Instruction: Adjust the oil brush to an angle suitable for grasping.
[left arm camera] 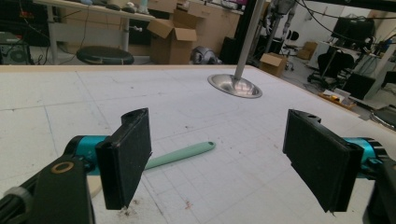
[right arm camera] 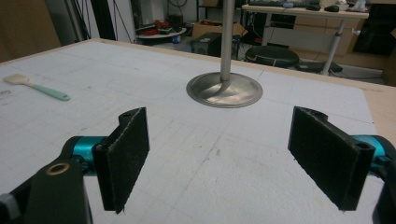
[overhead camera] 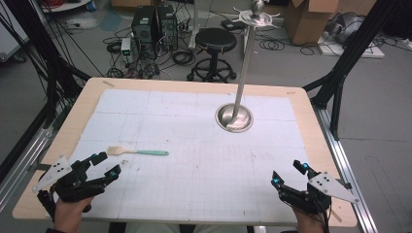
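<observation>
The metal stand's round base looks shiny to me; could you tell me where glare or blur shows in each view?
High view: the metal stand's base carries a bright reflection, overall soft and low in detail. Left gripper view: glare on the base, the near jaws slightly blurred. Right gripper view: streaky highlights on the base, the spatula small but clear.

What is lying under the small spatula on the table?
Under the spatula there is only the white gridded mat that covers the wooden table. The mat hides the tabletop below it. The left gripper is close by, open, not touching it.
</observation>
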A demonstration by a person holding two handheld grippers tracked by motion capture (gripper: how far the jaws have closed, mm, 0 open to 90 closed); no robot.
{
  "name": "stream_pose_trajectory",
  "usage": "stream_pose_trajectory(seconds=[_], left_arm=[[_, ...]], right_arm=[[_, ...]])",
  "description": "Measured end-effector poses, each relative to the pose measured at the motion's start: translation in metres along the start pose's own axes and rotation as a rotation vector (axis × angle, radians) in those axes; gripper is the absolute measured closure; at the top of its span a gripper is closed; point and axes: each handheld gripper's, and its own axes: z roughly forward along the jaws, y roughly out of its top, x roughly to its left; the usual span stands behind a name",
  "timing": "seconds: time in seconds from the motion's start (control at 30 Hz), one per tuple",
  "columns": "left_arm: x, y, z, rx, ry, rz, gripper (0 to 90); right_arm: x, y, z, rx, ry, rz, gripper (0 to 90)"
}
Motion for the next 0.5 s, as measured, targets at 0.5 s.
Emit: stream_pose_trajectory(seconds=[0.5], left_arm=[[0.015, 0.010, 0.006, 0.004, 0.024, 0.007, 20.4]], right_arm=[[-0.001, -0.001, -0.003, 0.004, -0.010, 0.005, 19.2]])
